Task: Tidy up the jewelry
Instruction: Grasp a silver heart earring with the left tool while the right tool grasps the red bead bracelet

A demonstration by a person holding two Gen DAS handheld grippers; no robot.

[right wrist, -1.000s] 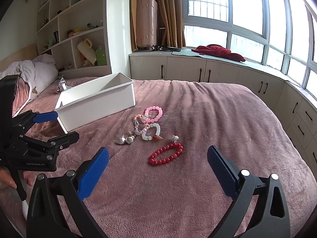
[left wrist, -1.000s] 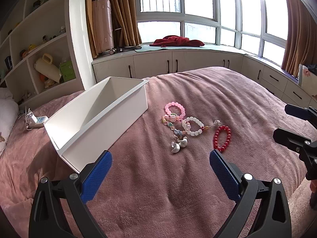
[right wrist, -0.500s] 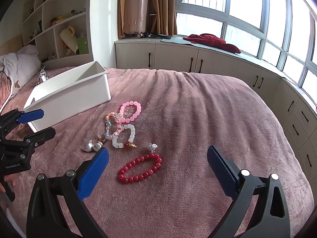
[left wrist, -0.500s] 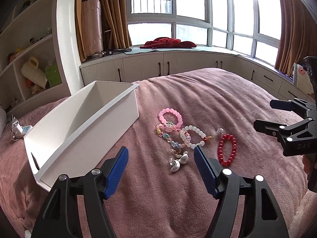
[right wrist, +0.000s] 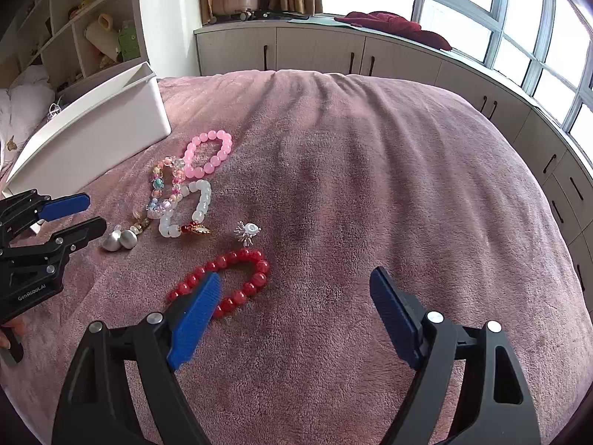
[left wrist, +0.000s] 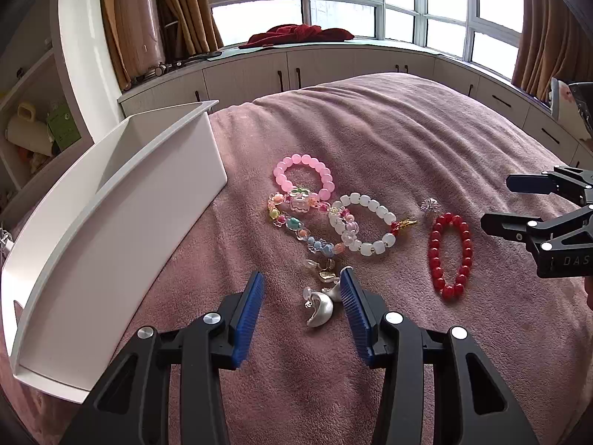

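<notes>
Low centre of the left wrist frame: silver earrings (left wrist: 320, 306) lie on the bed (left wrist: 407, 141), between your left tongs (left wrist: 302, 293).
Left tongs: part-open, gripping nothing.
Right tongs (right wrist: 294, 306): wide open, empty, over the red bracelet (right wrist: 222, 282).
Handling: earrings look small, hard, slick; likely to sink into plush.
Hold: pinch across both bodies.
Destination: probably the white bin (left wrist: 111, 222), left of frame.
</notes>
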